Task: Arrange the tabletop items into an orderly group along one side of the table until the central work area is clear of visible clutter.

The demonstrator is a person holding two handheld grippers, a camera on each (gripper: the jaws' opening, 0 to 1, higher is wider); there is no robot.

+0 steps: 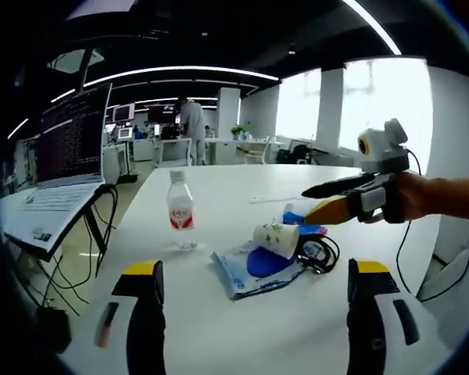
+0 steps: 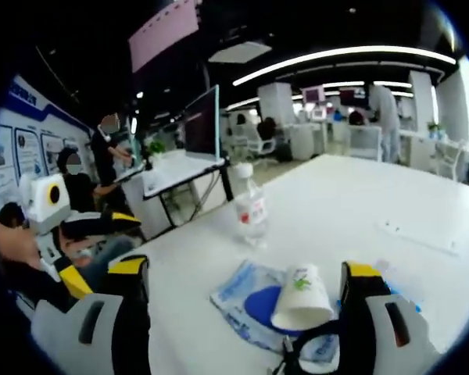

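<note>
Paper cup [image 2: 301, 298] nears right tongs [image 2: 246, 293]; left gripper view adds, seemingly, a cable [image 1: 322, 254].

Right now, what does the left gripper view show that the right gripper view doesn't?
Left gripper view: bright windows at the back of the room, and the right claw held out in a hand above the table.

Right gripper view: posters on a wall, with seated people in front of them.

Both: the white table, an upright water bottle, a paper cup lying on its side on a blue-and-white packet, and a laptop on a stand.
</note>
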